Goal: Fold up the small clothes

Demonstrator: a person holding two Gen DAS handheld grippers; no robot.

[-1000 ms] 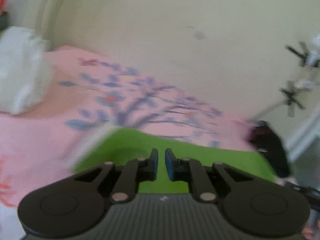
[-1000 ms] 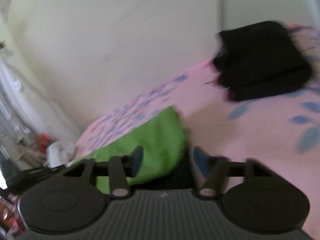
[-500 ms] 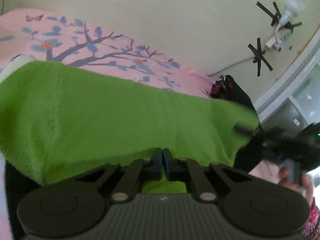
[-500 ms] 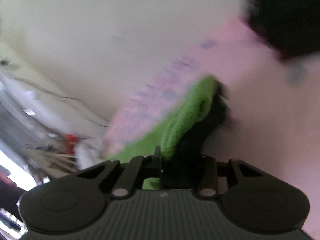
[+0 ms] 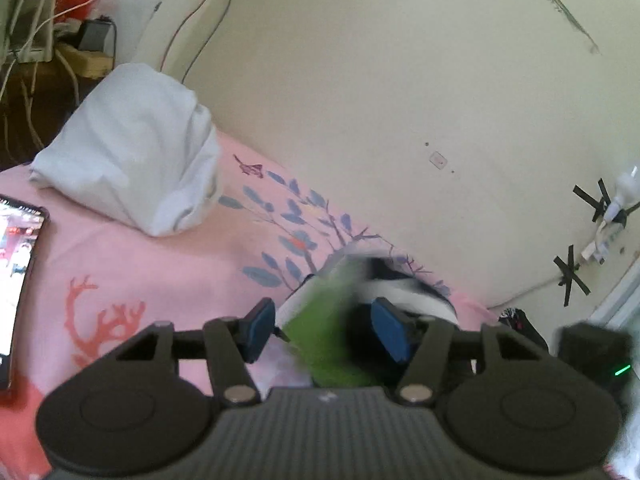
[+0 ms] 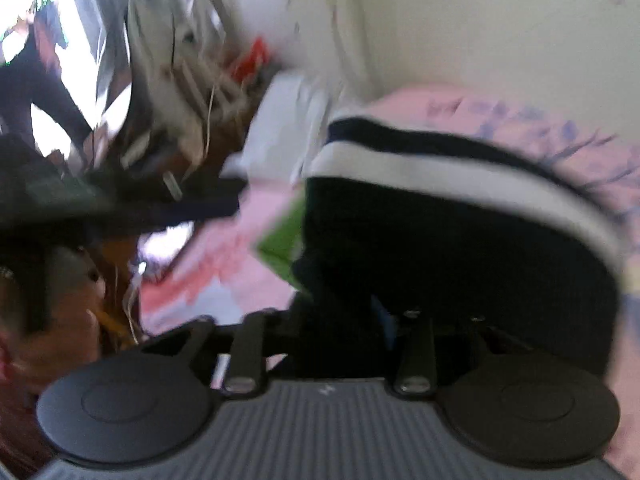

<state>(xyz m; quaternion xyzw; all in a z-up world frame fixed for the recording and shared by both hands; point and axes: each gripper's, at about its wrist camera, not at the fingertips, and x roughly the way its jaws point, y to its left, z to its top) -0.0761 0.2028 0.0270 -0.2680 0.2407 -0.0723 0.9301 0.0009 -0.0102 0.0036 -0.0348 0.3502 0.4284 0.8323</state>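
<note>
Green-and-black garment [image 5: 328,332] is sitting between the left gripper [image 5: 323,330] pads, jaws opening, no pinch visible. Right gripper [image 6: 340,320] jaws opening too, black cloth covering them, grip unclear. Garment is lying on the pink bedsheet [image 5: 160,264]; white bundle [image 5: 132,148] beyond.

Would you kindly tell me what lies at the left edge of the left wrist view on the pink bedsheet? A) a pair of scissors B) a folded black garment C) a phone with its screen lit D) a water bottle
C: a phone with a lit screen lies on the pink bedsheet at that edge, below the white bundle.
</note>
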